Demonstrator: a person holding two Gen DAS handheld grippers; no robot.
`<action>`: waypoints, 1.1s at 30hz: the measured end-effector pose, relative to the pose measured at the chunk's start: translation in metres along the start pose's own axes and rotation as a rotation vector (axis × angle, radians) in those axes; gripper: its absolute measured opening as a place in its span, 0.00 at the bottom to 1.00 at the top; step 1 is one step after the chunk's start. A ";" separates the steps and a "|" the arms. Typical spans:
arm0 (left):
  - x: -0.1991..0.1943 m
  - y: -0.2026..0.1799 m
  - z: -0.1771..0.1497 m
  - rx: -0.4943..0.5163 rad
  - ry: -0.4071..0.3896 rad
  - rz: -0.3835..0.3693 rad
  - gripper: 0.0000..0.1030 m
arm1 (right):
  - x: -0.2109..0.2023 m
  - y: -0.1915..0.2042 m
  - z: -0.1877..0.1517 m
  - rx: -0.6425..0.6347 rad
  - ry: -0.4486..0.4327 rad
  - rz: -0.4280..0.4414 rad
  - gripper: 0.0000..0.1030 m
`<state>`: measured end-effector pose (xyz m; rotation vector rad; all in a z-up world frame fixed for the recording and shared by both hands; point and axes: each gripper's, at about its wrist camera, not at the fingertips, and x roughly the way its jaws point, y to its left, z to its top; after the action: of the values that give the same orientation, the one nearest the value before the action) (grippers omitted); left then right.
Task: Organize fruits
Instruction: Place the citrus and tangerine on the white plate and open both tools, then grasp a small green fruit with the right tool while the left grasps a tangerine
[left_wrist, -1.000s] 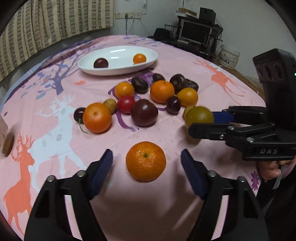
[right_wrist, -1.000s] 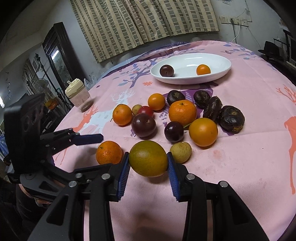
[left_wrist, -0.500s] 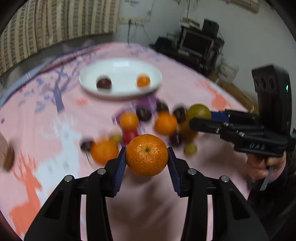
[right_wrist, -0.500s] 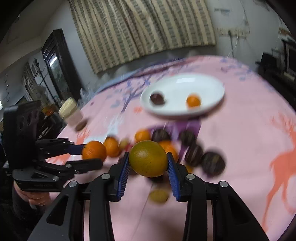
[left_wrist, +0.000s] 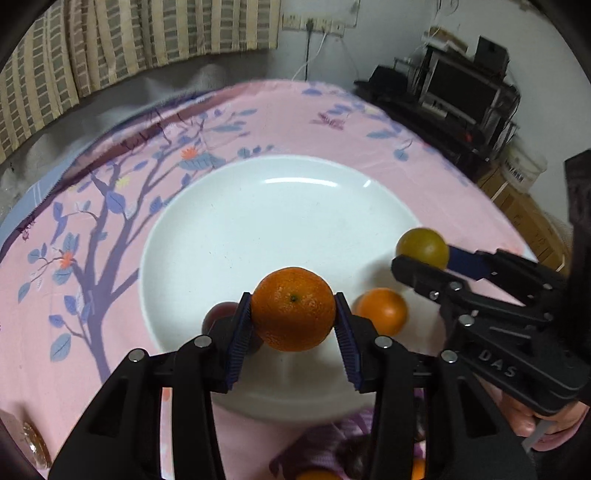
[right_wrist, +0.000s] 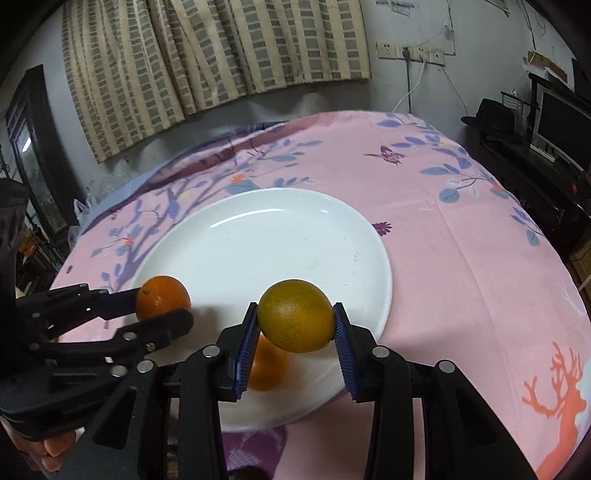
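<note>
Left wrist view: the left gripper (left_wrist: 293, 325) is clamped on an orange mandarin (left_wrist: 292, 308), held above the near part of the white plate (left_wrist: 229, 236). On the plate lie a dark plum (left_wrist: 221, 314), partly hidden behind the left finger, and a small orange (left_wrist: 382, 311) near the plate's right rim. The plate's far half is bare. To the right, the right gripper (left_wrist: 424, 258) is closed on a greenish-yellow citrus (left_wrist: 423, 247) above the plate's right rim. Under the plate is a pink tablecloth (left_wrist: 110, 295) printed with a purple tree; its far edge meets a striped curtain (left_wrist: 110, 48).

Right wrist view: the right gripper (right_wrist: 295, 332) grips the greenish citrus (right_wrist: 296, 320) over the plate's (right_wrist: 277, 240) near right part, with the small orange (right_wrist: 267, 363) below it. At left the left gripper (right_wrist: 162, 306) holds the mandarin (right_wrist: 162, 297) over the plate's left rim. The tablecloth (right_wrist: 461, 277) lies bare to the right, with an orange deer print (right_wrist: 557, 398) near its edge.
</note>
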<state>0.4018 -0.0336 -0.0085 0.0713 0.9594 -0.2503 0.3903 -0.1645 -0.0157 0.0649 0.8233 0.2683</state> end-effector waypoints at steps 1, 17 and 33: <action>0.007 0.001 0.002 0.002 0.005 0.004 0.42 | 0.006 -0.002 0.001 0.001 0.017 0.003 0.39; -0.089 0.022 -0.047 0.015 -0.166 0.151 0.95 | -0.071 0.007 -0.035 -0.041 -0.081 0.060 0.53; -0.109 0.090 -0.158 -0.243 -0.150 0.089 0.95 | -0.142 0.066 -0.202 -0.154 0.029 0.104 0.44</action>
<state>0.2375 0.1001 -0.0148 -0.1260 0.8294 -0.0550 0.1370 -0.1475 -0.0407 -0.0403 0.8274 0.4308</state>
